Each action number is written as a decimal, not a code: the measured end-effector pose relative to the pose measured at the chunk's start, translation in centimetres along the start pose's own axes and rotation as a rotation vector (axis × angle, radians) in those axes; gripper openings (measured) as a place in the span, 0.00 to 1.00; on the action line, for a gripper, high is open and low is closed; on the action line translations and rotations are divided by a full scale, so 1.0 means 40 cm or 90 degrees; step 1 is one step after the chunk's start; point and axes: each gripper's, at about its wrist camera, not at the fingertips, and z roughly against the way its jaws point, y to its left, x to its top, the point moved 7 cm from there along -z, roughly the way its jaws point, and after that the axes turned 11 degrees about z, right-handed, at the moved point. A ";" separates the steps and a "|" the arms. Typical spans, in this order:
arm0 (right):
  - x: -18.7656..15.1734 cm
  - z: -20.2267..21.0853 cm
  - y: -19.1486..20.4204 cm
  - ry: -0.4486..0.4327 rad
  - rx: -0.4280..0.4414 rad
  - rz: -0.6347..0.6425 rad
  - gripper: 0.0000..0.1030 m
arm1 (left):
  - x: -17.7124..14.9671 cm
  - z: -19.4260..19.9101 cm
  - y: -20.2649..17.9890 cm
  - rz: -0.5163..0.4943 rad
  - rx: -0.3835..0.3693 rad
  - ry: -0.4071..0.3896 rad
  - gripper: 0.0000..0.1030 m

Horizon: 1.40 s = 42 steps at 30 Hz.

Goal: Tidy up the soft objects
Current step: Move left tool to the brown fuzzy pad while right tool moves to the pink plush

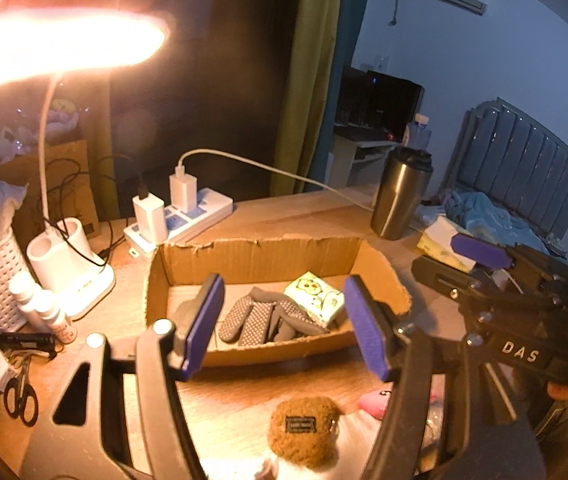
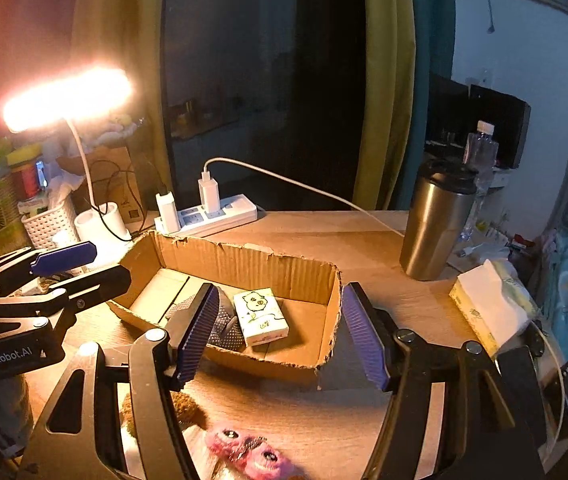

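Left gripper (image 1: 284, 328): wide open, held nothing.
Right gripper (image 2: 280, 334): wide open, held nothing.
Brown plush (image 1: 304, 432): nearest, on table (image 1: 324, 216), before box.
Pink plush (image 2: 248, 454): beside it.
Cardboard box (image 1: 268, 256): torn rim, low front wall.
Gloves (image 1: 256, 320): inside.
Tissue pack (image 2: 260, 316): inside, free floor behind.
Steel cup (image 2: 436, 220): far right, apart.

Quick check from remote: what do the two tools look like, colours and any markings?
Both are black skeletal frames with triangular cut-outs, silver pivot bolts and blue ribbed pads. The left tool reads "GenRobot.AI" in white on its side; the right tool reads "DAS". No cables or sleeves show on either.
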 end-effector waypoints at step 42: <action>-0.206 0.134 0.034 0.036 0.010 -0.024 0.66 | -0.186 0.143 -0.011 0.007 0.025 0.009 0.69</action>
